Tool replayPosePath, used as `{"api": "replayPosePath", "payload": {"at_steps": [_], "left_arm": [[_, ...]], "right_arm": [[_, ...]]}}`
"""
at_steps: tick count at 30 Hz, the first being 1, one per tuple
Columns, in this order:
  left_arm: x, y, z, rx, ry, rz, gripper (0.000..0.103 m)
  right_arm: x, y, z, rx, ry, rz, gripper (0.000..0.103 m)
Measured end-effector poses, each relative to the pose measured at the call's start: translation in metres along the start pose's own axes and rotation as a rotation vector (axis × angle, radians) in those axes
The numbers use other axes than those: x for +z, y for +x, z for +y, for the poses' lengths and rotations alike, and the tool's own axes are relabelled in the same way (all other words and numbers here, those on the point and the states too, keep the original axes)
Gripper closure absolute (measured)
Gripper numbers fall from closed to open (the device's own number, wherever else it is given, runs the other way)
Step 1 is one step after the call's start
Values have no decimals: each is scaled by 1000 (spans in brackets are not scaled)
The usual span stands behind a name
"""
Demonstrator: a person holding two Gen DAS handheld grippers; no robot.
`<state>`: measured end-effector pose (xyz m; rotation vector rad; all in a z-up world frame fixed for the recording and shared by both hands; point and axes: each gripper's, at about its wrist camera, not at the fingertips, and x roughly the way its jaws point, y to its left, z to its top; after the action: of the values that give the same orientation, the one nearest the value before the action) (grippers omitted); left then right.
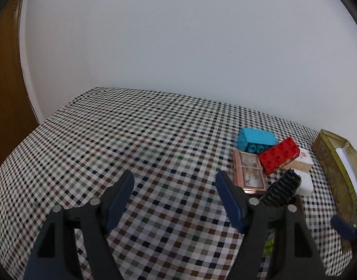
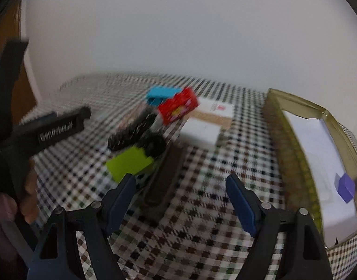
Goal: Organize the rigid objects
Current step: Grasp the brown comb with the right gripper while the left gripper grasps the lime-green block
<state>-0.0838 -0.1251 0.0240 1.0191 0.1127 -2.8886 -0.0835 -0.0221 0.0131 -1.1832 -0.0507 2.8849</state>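
red studded plastic brick tilted atop white-and-cork box. turquoise plastic brick on side just behind. copper-framed flat case beside both. black toothed comb-like piece. lime-green block. small purple cube inside gold tin.

Both wrist views tilted down over checked table, sharing block pile

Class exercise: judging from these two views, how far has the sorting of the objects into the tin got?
Done: one purple cube lies in the gold tin. In hand: nothing; the left gripper and right gripper are open and empty. Left: red brick, blue brick, green block and others on the cloth.
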Motion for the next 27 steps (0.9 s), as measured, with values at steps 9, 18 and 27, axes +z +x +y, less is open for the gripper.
{"api": "replayPosePath", "payload": {"at_steps": [9, 18, 27], "left_arm": [[-4, -5, 8, -32, 22, -7, 30], [-6, -2, 4, -135, 74, 18, 30], [-19, -20, -32, -358, 237, 55, 30]], "right_arm": [[2, 28, 0, 34, 1, 127, 30], [-7, 16, -39, 175, 107, 71, 76], [-20, -19, -74, 236, 218, -113, 75]]}}
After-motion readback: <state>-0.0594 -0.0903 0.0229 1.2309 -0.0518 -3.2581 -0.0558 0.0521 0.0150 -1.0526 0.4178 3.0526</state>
